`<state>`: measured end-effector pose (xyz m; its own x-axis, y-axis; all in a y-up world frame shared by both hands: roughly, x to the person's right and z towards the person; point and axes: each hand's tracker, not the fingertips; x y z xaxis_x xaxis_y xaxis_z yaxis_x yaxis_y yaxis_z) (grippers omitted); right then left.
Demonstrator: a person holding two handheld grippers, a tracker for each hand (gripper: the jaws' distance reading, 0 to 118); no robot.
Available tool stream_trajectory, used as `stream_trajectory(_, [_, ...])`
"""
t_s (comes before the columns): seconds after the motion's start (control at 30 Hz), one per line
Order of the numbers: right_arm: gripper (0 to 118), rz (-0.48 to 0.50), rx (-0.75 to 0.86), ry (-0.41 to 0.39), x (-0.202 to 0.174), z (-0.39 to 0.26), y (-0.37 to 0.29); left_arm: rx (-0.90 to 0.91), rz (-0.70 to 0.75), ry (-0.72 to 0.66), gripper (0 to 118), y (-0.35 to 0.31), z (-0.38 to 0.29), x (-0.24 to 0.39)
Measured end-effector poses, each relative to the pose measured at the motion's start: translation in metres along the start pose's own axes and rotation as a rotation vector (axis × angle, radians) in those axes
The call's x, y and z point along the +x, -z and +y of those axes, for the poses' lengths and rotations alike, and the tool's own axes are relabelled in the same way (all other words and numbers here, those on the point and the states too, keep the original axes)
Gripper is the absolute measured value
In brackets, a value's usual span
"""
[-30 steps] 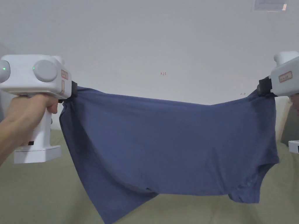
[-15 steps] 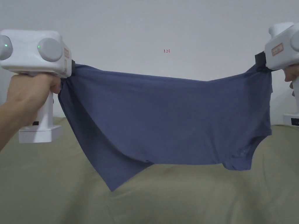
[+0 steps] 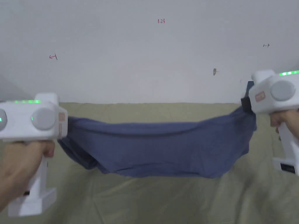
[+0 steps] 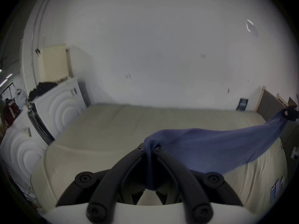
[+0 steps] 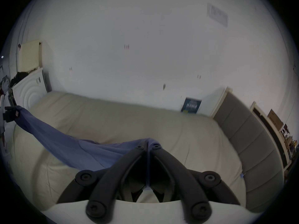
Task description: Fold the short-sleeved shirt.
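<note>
While holding the blue short-sleeved shirt (image 3: 163, 148) slung low over the olive-covered bed (image 3: 146, 201), lower both ends together and at the same pace.

Left gripper (image 4: 149, 149): closed, both jaws pinching a bunched corner of the cloth. Right gripper (image 5: 147, 144): likewise clamped, with the fabric squeezed thin between the jaws at the opposite corner. Shirt: strung between the two, top edge sagging in the middle, belly hanging just above the bed or perhaps brushing it; impossible to tell which from the head view.

Probably the laying-out step, ahead of any actual fold. To do it well:

- Spread the hands a little wider first, to take the sag out of the top edge.
- Bring the hanging lower edge down onto the bed first, then lay the rest down away from that line, so as to unroll the cloth rather than drop it in a heap.
- Hold both corners level; tilting either end would likely set the shirt down skewed.
- Watch the darker tuck of fabric under the left end, seemingly doubled under, and shake or tug it free before setting down.
- Avoid opening either grip until the body lies flat, since a slack middle would probably wrinkle and spoil later creases.
</note>
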<state>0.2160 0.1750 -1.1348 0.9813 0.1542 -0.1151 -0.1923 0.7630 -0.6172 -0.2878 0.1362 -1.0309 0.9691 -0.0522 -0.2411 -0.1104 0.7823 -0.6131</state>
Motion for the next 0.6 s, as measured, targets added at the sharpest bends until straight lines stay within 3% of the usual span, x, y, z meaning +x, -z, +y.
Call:
stream_trajectory(0.07, [5, 0.052, -0.056, 0.023, 0.002, -0.039, 0.009, -0.045, -0.013, 0.004, 4, 0.008, -0.039, -0.001])
stream_trajectory(0.17, [5, 0.049, -0.094, 0.004, 0.003, -0.091, 0.001, -0.111, -0.023, 0.011, 4, 0.002, -0.094, -0.011])
stream_trajectory(0.23, [5, 0.092, -0.118, 0.047, 0.011, -0.126, -0.013, -0.141, -0.023, 0.022, 4, -0.007, -0.122, -0.019])
stream_trajectory(0.37, [5, 0.114, -0.155, 0.035, 0.009, -0.182, -0.061, -0.168, -0.044, -0.046, 4, -0.045, -0.168, -0.035])
stream_trajectory(0.6, [5, 0.168, -0.189, 0.122, 0.007, -0.265, -0.134, -0.207, -0.070, -0.090, 4, -0.098, -0.228, -0.063])
